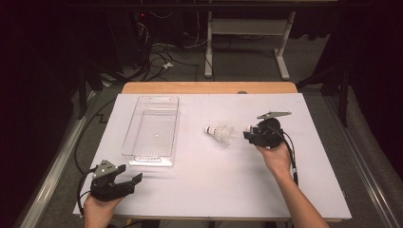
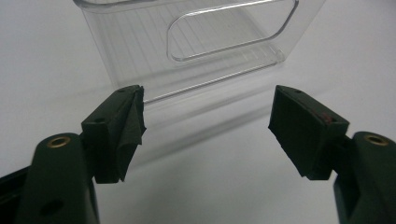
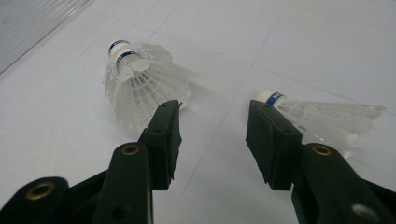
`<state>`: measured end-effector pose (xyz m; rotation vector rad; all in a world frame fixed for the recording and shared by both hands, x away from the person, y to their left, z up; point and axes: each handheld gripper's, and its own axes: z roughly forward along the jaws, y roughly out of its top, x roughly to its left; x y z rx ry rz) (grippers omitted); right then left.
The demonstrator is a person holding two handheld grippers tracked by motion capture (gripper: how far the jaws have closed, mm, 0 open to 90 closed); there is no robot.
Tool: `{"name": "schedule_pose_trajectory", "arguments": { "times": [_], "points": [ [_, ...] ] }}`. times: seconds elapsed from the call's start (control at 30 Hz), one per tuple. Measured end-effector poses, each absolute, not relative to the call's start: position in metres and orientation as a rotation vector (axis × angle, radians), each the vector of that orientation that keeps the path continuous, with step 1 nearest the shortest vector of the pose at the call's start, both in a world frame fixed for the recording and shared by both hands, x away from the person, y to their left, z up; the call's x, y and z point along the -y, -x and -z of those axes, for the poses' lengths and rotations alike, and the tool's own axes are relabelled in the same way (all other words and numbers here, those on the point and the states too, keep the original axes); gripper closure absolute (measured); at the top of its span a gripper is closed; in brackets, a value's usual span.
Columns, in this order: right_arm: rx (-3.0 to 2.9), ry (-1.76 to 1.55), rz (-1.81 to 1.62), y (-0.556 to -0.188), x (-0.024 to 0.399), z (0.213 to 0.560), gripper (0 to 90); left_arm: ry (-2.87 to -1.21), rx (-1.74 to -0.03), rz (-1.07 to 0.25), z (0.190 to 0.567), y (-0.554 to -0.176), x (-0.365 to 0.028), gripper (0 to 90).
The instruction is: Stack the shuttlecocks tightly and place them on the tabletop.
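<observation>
High view: the clear plastic bin (image 1: 151,130) lies lengthwise on the white sheet (image 1: 214,190) at centre left, open side up, presumably ready to take things. One shuttlecock (image 1: 219,133) lies on its side in the middle of the frame; the right gripper (image 1: 254,134) sits just right of it, jaws pointing left at table level. The left gripper (image 1: 130,183) rests at lower left, just below the bin's near end, with bare sheet all around it.

Left gripper view: its jaws stand spread with nothing between them, aimed at the bin's handle cut-out (image 2: 231,30) in the upper centre.

Right gripper view: jaws part-spread and empty, over bare sheet. A second shuttlecock (image 3: 322,116) lies at right, partly behind the right-hand jaw; the first one (image 3: 140,81) lies at upper left, apart from it, with open sheet between them for an approach
</observation>
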<state>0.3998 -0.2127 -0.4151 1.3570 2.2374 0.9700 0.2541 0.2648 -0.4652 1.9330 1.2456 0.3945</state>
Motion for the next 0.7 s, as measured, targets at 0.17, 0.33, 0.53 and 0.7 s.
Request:
{"name": "schedule_pose_trajectory", "arguments": {
  "times": [0.17,0.33,0.53,0.7],
  "points": [
    [-2.209,-1.374,-0.971,-0.397,0.223,0.41,55.2,-1.933,-1.246,-0.396,0.465,-0.254,-0.264,27.4],
    [-2.188,-1.397,-0.959,-0.396,0.231,0.408,55.5,-1.931,-1.247,-0.396,0.465,-0.254,-0.265,27.4],
    [-2.155,-1.437,-0.947,-0.396,0.243,0.407,55.7,-1.932,-1.248,-0.393,0.465,-0.254,-0.265,27.4],
    [-2.137,-1.467,-0.933,-0.397,0.251,0.408,56.1,-1.932,-1.248,-0.396,0.465,-0.254,-0.265,27.4]
  ]
}}
